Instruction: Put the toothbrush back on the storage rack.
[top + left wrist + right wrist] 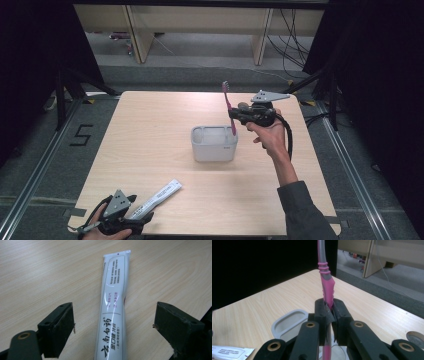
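A pink and grey toothbrush (pixel 229 107) stands upright, head up, above the right end of a grey holder box (pixel 214 143) at the table's middle. My right gripper (pixel 235 116) is shut on its handle; in the right gripper view the toothbrush (pixel 325 282) rises from between the closed jaws of the right gripper (pixel 329 311), with the holder box (pixel 289 323) below. A white toothpaste tube (pixel 157 197) lies flat near the front left edge. My left gripper (pixel 142 216) stands open around its near end; the toothpaste tube (pixel 113 310) lies between the spread jaws without touching them.
The wooden table (pixel 150 130) has its front edge just under my left hand. Beyond the far edge are wooden furniture legs (pixel 137 40) and loose cables (pixel 292 40) on the floor. Black curtains hang at both sides.
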{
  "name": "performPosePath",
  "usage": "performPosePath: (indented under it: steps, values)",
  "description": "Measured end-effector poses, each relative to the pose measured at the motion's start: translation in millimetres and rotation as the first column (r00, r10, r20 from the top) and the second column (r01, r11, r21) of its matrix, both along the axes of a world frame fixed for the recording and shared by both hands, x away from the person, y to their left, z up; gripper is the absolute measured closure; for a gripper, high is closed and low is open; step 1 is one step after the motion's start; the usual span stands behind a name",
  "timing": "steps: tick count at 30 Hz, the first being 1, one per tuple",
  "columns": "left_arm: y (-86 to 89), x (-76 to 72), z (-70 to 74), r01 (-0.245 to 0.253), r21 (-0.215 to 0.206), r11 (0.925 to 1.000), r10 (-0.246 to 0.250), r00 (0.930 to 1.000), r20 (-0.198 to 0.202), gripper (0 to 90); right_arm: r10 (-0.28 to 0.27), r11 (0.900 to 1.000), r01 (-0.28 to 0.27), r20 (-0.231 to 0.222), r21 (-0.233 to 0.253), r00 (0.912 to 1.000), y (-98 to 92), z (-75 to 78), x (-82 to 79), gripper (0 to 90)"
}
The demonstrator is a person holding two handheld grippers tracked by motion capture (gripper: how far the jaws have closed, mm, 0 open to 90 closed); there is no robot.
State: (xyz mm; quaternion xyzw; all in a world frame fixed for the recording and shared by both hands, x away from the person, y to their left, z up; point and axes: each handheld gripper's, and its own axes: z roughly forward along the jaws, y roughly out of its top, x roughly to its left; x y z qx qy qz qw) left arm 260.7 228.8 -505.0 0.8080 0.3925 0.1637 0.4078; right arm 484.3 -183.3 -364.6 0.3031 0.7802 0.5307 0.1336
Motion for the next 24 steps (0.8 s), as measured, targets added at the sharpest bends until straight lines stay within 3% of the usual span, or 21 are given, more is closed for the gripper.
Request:
performPosePath:
  steps: [2,3,5,7,9,10,11,12,13,18,24]
  values:
    - [-0.1,0.0,-0.2,-0.003,-0.001,1.0000,0.003,1.0000,0.001,15.4,-0.007,1.000,0.006,-0.003,-0.010,1.0000,1.5,-4.2,2.9,83.7]
    - [-0.3,-0.2,-0.4,-0.006,-0.004,1.0000,0.006,1.0000,0.002,15.4,-0.015,1.000,0.016,0.025,-0.015,0.9996,2.0,-6.5,5.3,83.6]
    - [-0.2,0.0,-0.4,-0.003,0.000,1.0000,0.003,1.0000,0.003,15.4,-0.006,1.000,0.006,-0.001,-0.003,1.0000,4.5,-9.5,6.4,83.7]
    - [-0.3,-0.1,-0.4,-0.003,-0.001,1.0000,0.003,1.0000,0.002,15.4,-0.013,1.000,0.014,0.010,-0.021,0.9999,5.1,-11.3,7.7,83.6]
    - [-0.4,-0.1,-0.3,-0.004,-0.001,1.0000,0.004,1.0000,0.002,15.4,-0.019,1.000,0.019,-0.017,-0.006,0.9997,6.5,-14.7,7.5,83.7]
    - [-0.2,-0.4,0.4,0.001,0.005,1.0000,-0.001,1.0000,-0.004,15.4,-0.018,1.000,0.018,-0.006,-0.012,0.9998,6.2,-16.8,9.1,83.6]
    - [0.7,-0.1,0.3,0.010,0.014,0.9998,-0.010,0.9999,0.001,15.4,-0.025,1.000,0.025,-0.026,-0.006,0.9993,6.3,-18.9,8.8,83.6]
    - [1.3,0.0,0.6,0.016,0.022,0.9996,-0.016,0.9999,0.001,15.4,-0.020,1.000,0.020,-0.009,-0.014,0.9998,5.1,-21.2,10.9,83.6]
    - [1.4,0.2,0.8,0.018,0.023,0.9996,-0.018,0.9998,-0.002,15.4,-0.026,1.000,0.026,-0.032,-0.009,0.9991,5.6,-23.2,10.0,83.6]
    - [0.5,-0.1,0.9,0.023,0.020,0.9995,-0.023,0.9997,-0.008,15.4,-0.035,0.999,0.034,-0.024,-0.031,0.9991,5.4,-30.9,12.0,83.6]
    - [0.3,0.0,0.3,0.017,0.020,0.9997,-0.017,0.9998,-0.009,15.4,-0.052,0.999,0.051,-0.059,-0.018,0.9969,6.5,-40.9,13.2,83.5]
